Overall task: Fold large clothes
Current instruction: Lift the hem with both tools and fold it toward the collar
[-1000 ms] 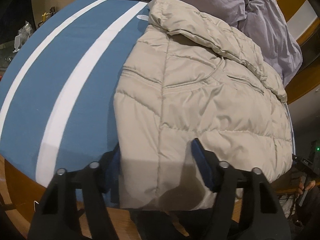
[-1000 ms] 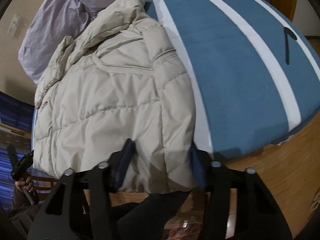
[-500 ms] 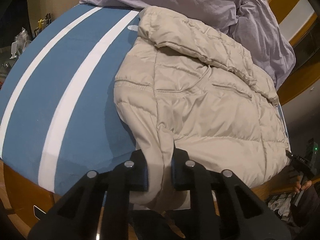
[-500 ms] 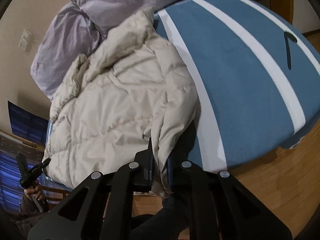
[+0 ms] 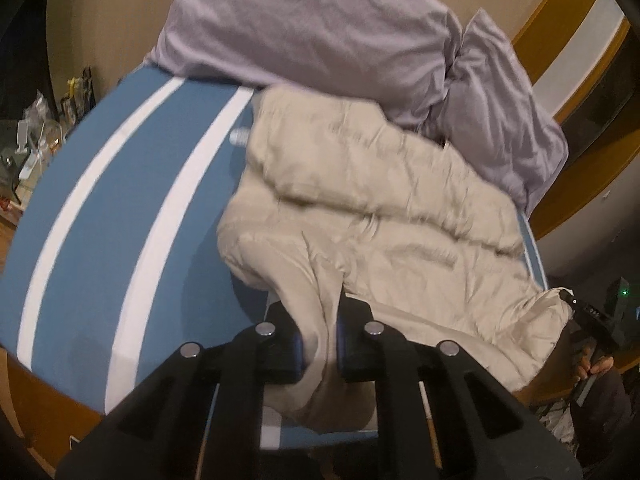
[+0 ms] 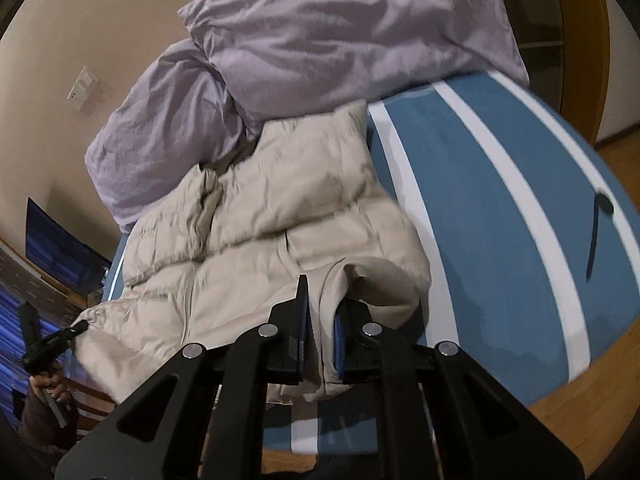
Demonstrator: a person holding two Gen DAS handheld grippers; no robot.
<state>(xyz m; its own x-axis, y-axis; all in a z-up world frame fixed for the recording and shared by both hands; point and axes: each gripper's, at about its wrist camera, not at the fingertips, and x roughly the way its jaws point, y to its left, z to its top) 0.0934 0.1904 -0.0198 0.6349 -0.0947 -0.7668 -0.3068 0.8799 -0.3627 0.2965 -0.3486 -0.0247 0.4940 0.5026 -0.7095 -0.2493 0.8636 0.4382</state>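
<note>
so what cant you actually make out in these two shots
- Left wrist view: the beige puffer jacket is motion-blurred, so its quilting and any zip are unclear; the left gripper hides the pinched hem.
- Right wrist view: the right gripper covers the hem that it clamps.
- The bed's near edge is hidden behind the gripper bodies in both views.
- Left wrist view: shelf clutter is too small to identify.

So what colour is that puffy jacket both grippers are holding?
Beige, a pale sand tone; the puffy jacket shows best in the right wrist view.

Motion blurs the beige jacket (image 5: 380,208); its pinched hem hides between each gripper's jaws.
</note>
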